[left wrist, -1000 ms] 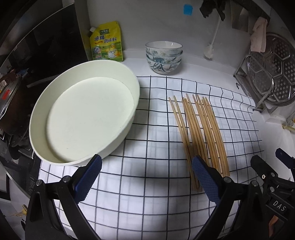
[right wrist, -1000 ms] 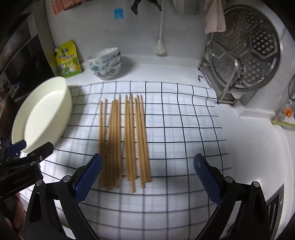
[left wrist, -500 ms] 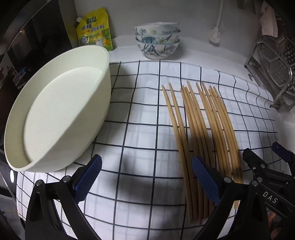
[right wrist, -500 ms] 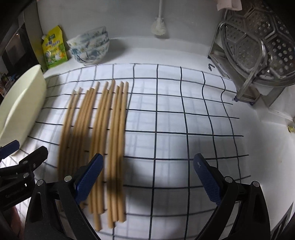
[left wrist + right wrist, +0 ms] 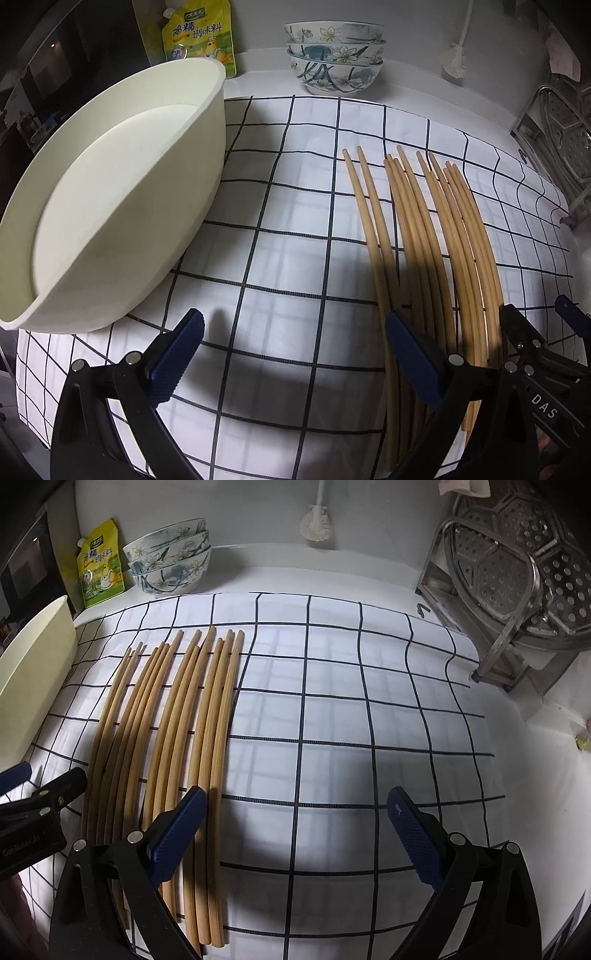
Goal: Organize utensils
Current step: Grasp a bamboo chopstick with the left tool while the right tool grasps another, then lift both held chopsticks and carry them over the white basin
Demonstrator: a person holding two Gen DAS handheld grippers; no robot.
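Observation:
Several wooden chopsticks (image 5: 424, 236) (image 5: 177, 716) lie side by side on a white cloth with a dark grid (image 5: 280, 258) (image 5: 332, 720). A large cream oval basin (image 5: 110, 206) (image 5: 33, 672) rests on the cloth's left part. My left gripper (image 5: 291, 336) hovers low and open over the cloth, its right finger above the leftmost chopsticks. My right gripper (image 5: 295, 812) is open too, its left finger over the rightmost chopsticks. Neither holds anything. Each gripper shows at the edge of the other's view.
Stacked floral bowls (image 5: 334, 55) (image 5: 170, 561) and a yellow seasoning pouch (image 5: 197, 35) (image 5: 99, 572) stand at the back by the wall. A metal rack with a perforated steamer tray (image 5: 517, 583) is at the right. A white brush (image 5: 317, 520) hangs on the wall.
Both grippers have dropped lower and come closer to the chopsticks and cloth. The chopsticks and basin have stayed in place.

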